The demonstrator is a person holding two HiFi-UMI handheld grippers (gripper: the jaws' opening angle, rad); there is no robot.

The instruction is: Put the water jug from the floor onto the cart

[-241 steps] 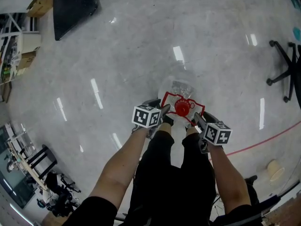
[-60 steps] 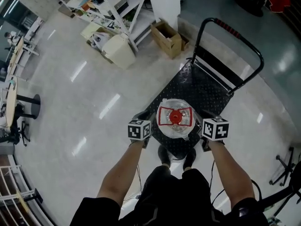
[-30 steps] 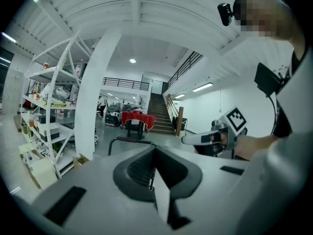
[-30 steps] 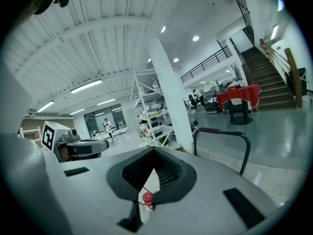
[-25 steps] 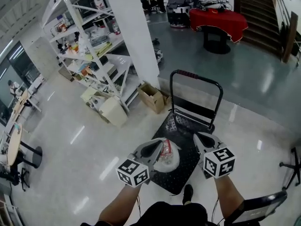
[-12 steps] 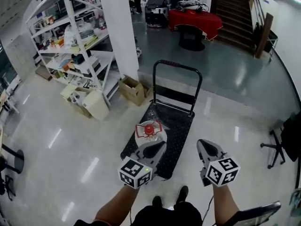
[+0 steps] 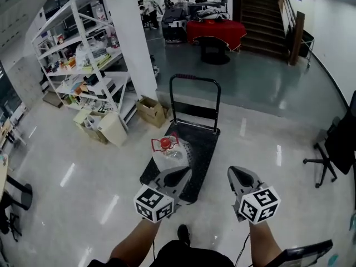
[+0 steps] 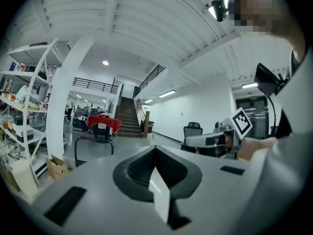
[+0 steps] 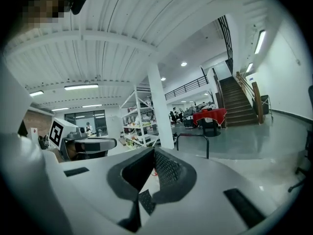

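The clear water jug [image 7: 167, 156], with a red cap and red handle, stands upright on the near end of the black flatbed cart [image 7: 199, 143]. The cart's push handle [image 7: 194, 82] rises at its far end. My left gripper [image 7: 179, 176] is shut and empty, held in the air just short of the jug. My right gripper [image 7: 238, 174] is also shut and empty, to the right of the cart's near corner. In the left gripper view the jaws [image 8: 155, 149] meet with nothing between them. It is the same in the right gripper view [image 9: 153, 151].
White shelving [image 7: 83, 54] full of goods, a white column [image 7: 130, 38] and cardboard boxes [image 7: 149, 110] stand left of the cart. An office chair [image 7: 334, 149] is at the right. A red-covered table [image 7: 214, 32] and stairs [image 7: 261, 15] lie beyond.
The jug went from the floor onto the cart. Over the last second both grippers have drawn back from it, and the view has lifted towards the room.
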